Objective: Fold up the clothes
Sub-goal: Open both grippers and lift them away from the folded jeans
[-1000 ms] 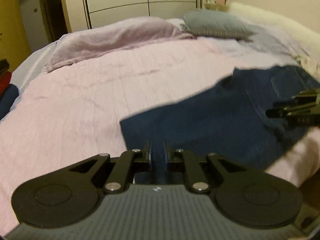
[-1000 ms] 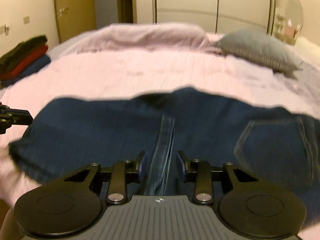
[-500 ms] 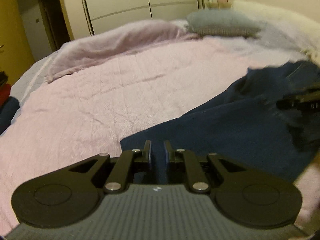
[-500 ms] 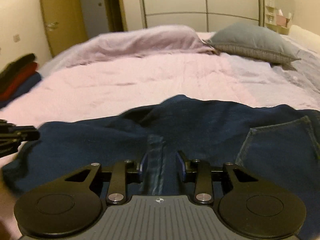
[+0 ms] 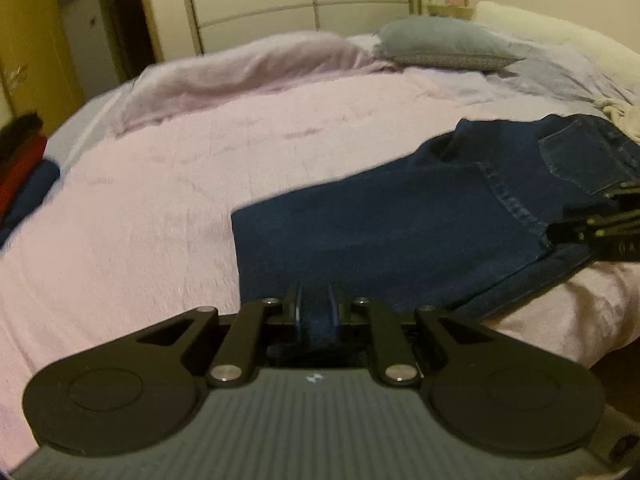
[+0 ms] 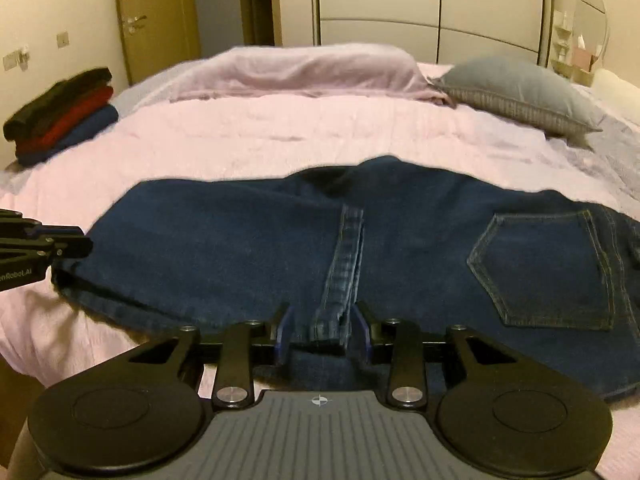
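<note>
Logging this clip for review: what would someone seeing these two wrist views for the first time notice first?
The dark blue jeans dominate, spread across the near edge of the pink bedspread, back pocket up. The left gripper is shut on the jeans at one end, and the right gripper straddles their central seam, jaws apart. Behind, a stack of folded clothes sits at the bed's left edge, a grey pillow at the far right.

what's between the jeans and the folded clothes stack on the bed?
Only bare pink bedspread: nothing lies between the jeans and the folded stack at the far left edge. The right wrist view shows it best.
</note>
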